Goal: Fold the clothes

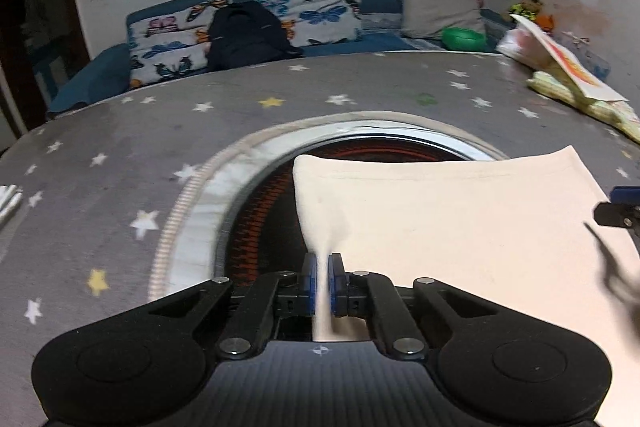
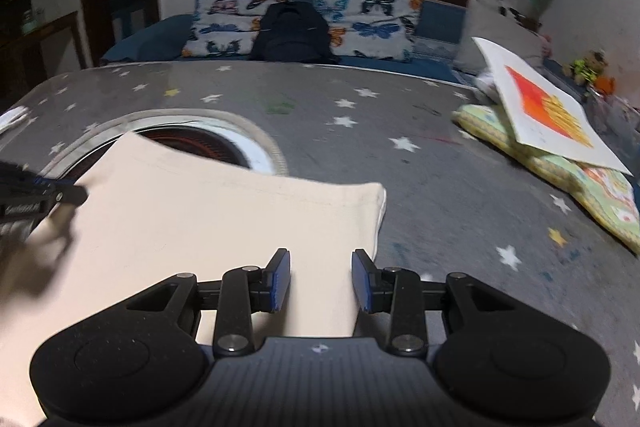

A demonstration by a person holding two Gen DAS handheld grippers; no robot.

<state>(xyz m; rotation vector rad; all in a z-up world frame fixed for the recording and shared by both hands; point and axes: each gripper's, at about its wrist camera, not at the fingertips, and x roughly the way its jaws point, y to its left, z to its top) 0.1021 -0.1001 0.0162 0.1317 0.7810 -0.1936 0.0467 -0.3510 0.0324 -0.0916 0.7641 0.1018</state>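
A cream cloth (image 1: 460, 223) lies flat on the grey star-patterned table cover (image 1: 120, 163), partly over a round heater opening (image 1: 264, 211). My left gripper (image 1: 322, 281) is shut on the cloth's near left corner, which bunches up between the blue pads. In the right wrist view the cloth (image 2: 208, 211) spreads from left to centre. My right gripper (image 2: 321, 277) is open, its jaws apart over the cloth's near right edge, holding nothing. The left gripper shows at that view's left edge (image 2: 36, 195). The right gripper's tip shows at the left wrist view's right edge (image 1: 620, 207).
A folded green patterned cloth (image 2: 560, 179) with a white and orange card (image 2: 544, 107) on it lies at the table's right. Behind the table is a blue sofa (image 1: 92, 75) with butterfly cushions (image 1: 316, 7), a dark backpack (image 1: 248, 35) and a green bowl (image 1: 464, 39).
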